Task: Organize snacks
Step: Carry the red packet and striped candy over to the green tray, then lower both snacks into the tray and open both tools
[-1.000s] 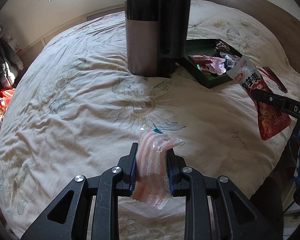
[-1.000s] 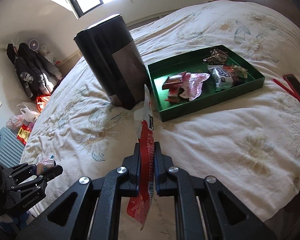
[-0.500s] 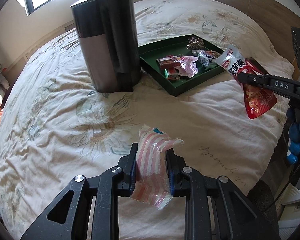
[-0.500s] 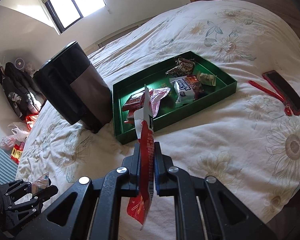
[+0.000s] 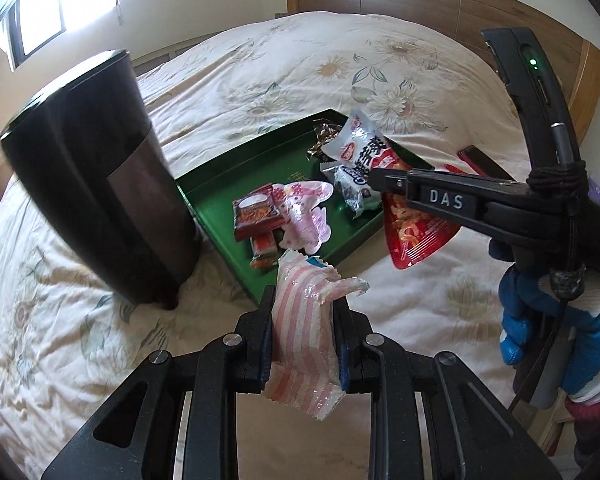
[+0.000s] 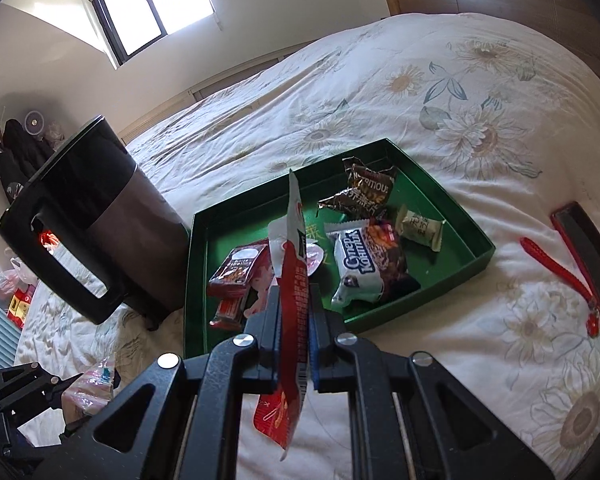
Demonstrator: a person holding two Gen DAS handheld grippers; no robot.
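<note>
Holding a snack in each hand, I am over a bed (image 6: 400,92) covered with a cream quilt printed with flowers.

My left gripper (image 5: 303,322) has its jaws drawn in to a narrow gap, pinching a crinkly pink-and-white striped wrapper (image 5: 305,338). The wrapper stands up between the two pads, and its top folds over to the right.

My right gripper (image 6: 295,332) has its jaws pressed nearly together on a flat red snack packet (image 6: 294,304). The packet is held edge-on, its white top pointing up and its red end hanging below the jaws. In the left wrist view this packet hangs over the right side of the tray. My right hand (image 5: 556,320), in a blue and white glove, grips the handle of that gripper.

A shallow green tray (image 6: 452,208) lies on the quilt just ahead of both grippers. Lying inside it are a white and brown biscuit pack (image 6: 366,268), a dark brown crumpled wrapper (image 6: 364,192), a small beige sweet (image 6: 420,226), a red and brown pack (image 6: 240,268) and a pink packet (image 5: 304,216).

A tall black bin (image 6: 100,216) stands on the bed just beside the tray's left edge. A phone in a red case (image 6: 588,256) with a red strap lies on the quilt to the right of the tray, apart from it.
</note>
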